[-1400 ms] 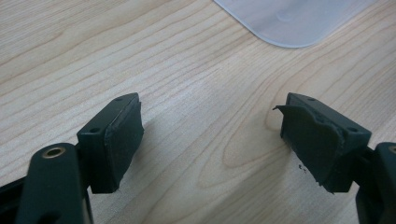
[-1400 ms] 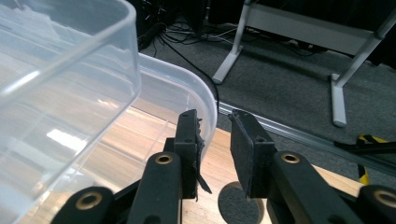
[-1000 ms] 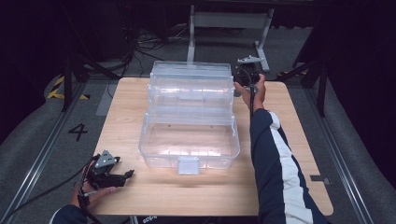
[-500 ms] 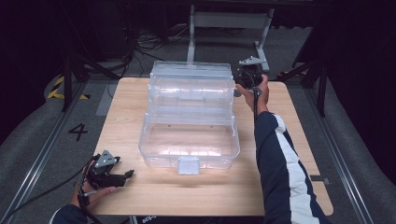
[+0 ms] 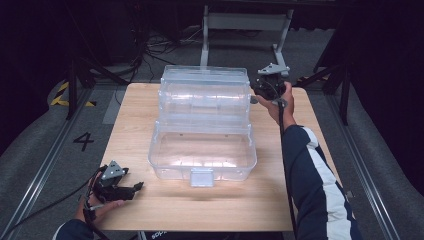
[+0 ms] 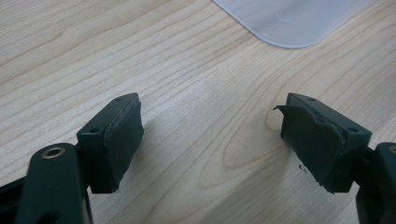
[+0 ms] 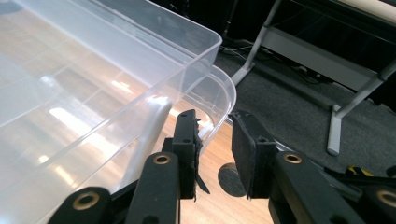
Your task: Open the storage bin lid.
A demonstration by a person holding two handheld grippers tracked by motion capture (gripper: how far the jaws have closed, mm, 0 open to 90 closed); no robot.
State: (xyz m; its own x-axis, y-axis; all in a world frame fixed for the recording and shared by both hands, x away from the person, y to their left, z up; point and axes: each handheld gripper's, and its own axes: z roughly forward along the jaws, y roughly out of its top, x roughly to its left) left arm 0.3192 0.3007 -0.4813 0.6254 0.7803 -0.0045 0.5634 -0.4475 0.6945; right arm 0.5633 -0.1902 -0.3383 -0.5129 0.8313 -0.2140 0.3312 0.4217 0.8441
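L gripper (image 5: 131, 188) sits at the desk (image 5: 135, 120) front-left corner, well apart from the clear box (image 5: 202, 150), off its front-left. Hand (image 5: 102, 205) under it, cable trailing back off the desk edge. Jaws wide open, nothing between them. L gripper view: just bare wood grain between the pads (image 6: 122, 140), and a rounded corner of the box's frosted plastic (image 6: 292, 21) at top, well clear of the jaws.

Box = landmark, mid-desk. Clear plastic, lid (image 5: 205, 87) swung up and back behind the tub, so it stands tiered toward the far desk edge. Latch tab (image 5: 202, 177) on the tub's front wall, facing the person. Tub looks empty, though glare makes that hard to confirm.

R gripper (image 5: 256, 96) is at the box's far-right corner, level with the raised lid, held by the R hand (image 5: 280, 102), sleeve running back along the box's right side. R gripper view: jaws narrow but not closed, the lid's curved corner rim (image 7: 224, 100) sits in the gap. Left pad (image 7: 191, 140) is at or against the rim; right pad (image 7: 243, 144) shows a gap. Can't tell if it's actually clamping; reads as straddling the rim, not pinching it. Small dark round thing (image 7: 231, 179) on the desk below the jaws, can't ID.
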